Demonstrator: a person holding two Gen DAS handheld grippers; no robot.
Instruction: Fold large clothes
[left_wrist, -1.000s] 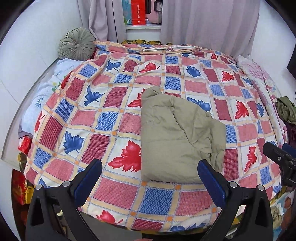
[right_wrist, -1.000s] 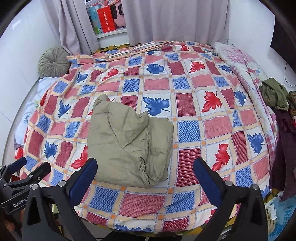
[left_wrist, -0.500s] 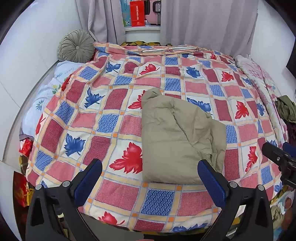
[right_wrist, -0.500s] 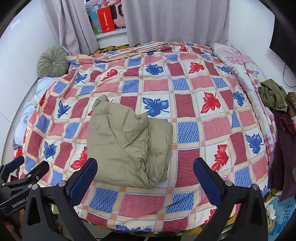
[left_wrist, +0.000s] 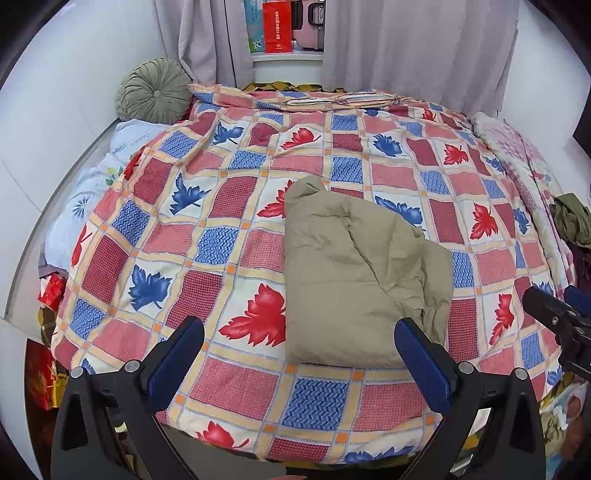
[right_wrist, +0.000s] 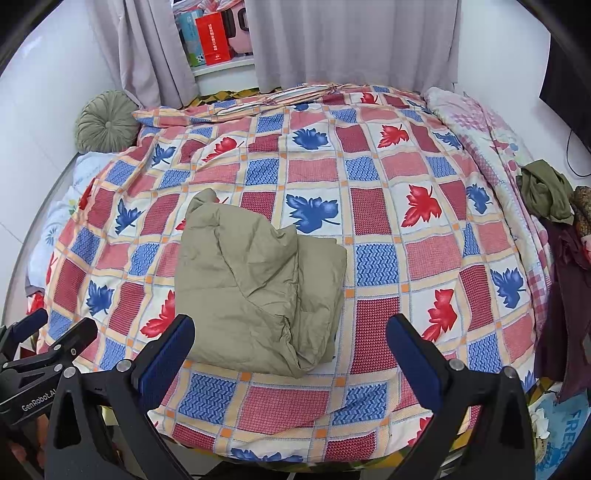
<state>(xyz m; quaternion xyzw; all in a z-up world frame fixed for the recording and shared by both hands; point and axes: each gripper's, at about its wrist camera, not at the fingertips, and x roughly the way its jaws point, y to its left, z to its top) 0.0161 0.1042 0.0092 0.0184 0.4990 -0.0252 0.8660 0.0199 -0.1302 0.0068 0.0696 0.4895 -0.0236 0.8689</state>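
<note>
A khaki padded garment (left_wrist: 354, 273) lies folded into a thick rectangle on the bed's checked maple-leaf quilt (left_wrist: 221, 236). It also shows in the right wrist view (right_wrist: 255, 284). My left gripper (left_wrist: 299, 354) is open and empty, held back over the bed's near edge, its jaws wide apart in front of the garment. My right gripper (right_wrist: 290, 350) is open and empty too, just short of the garment's near edge. Neither gripper touches the cloth.
A round green cushion (left_wrist: 155, 90) leans at the back left. Grey curtains (right_wrist: 351, 40) and a shelf with a red box (right_wrist: 214, 38) stand behind the bed. A pile of dark clothes (right_wrist: 546, 192) lies at the right edge. A pink patterned blanket (right_wrist: 480, 122) runs along the right side.
Both grippers have drawn back slightly and lifted a little from the bed. The garment has not moved. Both stay open.
</note>
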